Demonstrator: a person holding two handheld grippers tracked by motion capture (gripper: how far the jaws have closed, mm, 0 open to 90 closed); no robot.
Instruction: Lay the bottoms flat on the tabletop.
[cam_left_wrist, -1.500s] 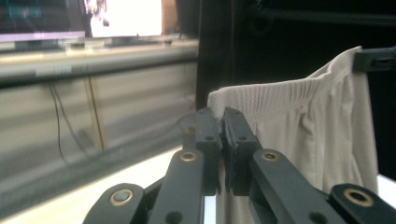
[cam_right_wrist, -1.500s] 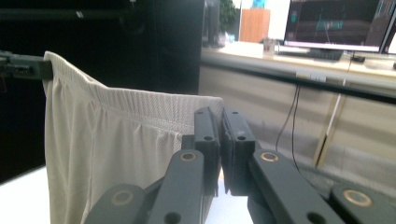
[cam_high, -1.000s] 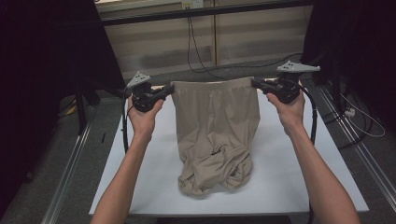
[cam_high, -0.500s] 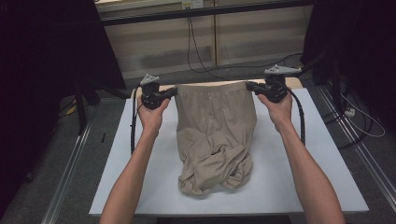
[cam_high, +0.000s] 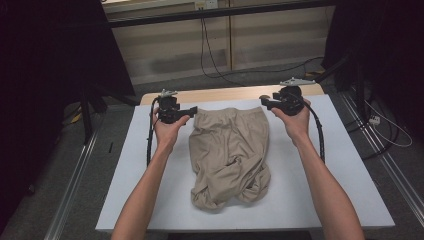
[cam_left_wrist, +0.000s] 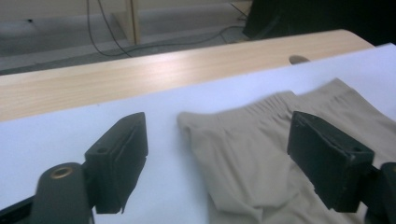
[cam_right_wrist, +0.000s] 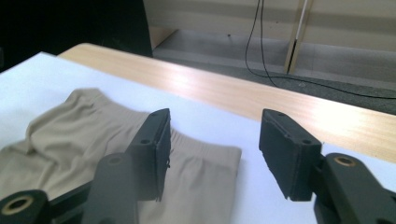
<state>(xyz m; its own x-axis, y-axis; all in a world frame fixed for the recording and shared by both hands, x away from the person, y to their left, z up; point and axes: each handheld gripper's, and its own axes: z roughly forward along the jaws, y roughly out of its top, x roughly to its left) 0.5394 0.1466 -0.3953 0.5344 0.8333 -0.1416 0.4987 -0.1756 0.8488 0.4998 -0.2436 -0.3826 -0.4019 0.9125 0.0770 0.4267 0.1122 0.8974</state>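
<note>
Both the left gripper (cam_high: 192, 111) and right gripper (cam_high: 264, 101) gape empty beside the waistband of the beige shorts (cam_high: 230, 155); bunched legs risk staying crumpled.

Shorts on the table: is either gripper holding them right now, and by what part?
Nothing is held. The left gripper and right gripper are both open above the waistband corners of the shorts, which lie on the table.

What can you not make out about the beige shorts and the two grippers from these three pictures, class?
- Shorts, high view: leg ends bunched, hems folded under the cloth.
- Left gripper view: shorts cut off by the bottom edge and a jaw.
- Right gripper view: waistband partly behind a jaw.
</note>
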